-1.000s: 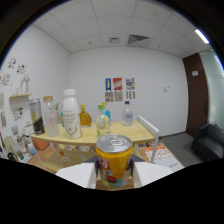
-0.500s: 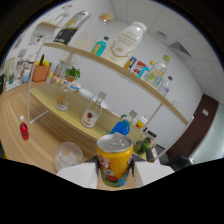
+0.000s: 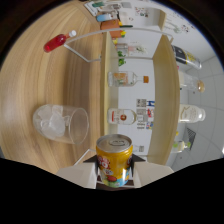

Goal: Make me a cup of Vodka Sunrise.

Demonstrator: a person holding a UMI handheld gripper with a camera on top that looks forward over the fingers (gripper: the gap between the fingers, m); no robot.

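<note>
Hand-held gripper (image 3: 114, 170) clamps the orange can (image 3: 114, 159) mid-body; thin, smooth walls likely dent or slip. Ice-filled glass (image 3: 61, 123) left.

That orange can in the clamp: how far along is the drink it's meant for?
Done, by the look of it: the clear glass on the wooden table already holds ice. In hand: the gripper is shut on the orange can, tipped on its side near the glass, its top seemingly unopened. Left: nothing coloured shows in the glass, so the juice, the vodka and the red syrup beyond it are probably still to go in.
</note>
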